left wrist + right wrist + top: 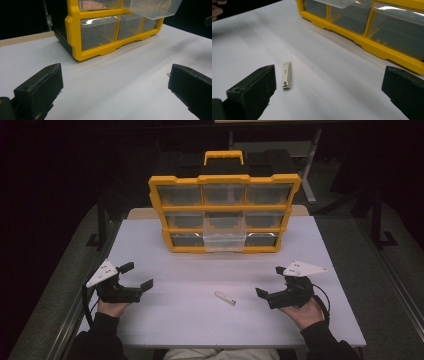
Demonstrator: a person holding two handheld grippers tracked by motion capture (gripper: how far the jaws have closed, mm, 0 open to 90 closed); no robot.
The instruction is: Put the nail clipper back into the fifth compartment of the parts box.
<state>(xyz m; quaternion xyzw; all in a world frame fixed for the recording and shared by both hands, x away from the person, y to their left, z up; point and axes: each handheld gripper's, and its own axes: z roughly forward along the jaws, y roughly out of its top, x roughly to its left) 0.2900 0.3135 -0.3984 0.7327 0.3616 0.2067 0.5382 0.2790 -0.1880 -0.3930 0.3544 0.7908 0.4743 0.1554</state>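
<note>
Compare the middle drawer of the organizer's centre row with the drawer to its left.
The middle drawer is pulled out, overhanging the bottom row; the left drawer sits shut, flush in the yellow organizer. The middle drawer looks pale and frosted; the left drawer looks darker. Both are clear plastic.

My high view looks forward and down over the whole table [320, 250], while both gripper views skim low and close across it, sharing the yellow organizer [75, 32] ahead.

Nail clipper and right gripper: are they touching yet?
Apart. In the high view, bare white table separates the nail clipper from the right gripper, whose jaws stand open; the right gripper view also shows table between clipper and jaw.
</note>
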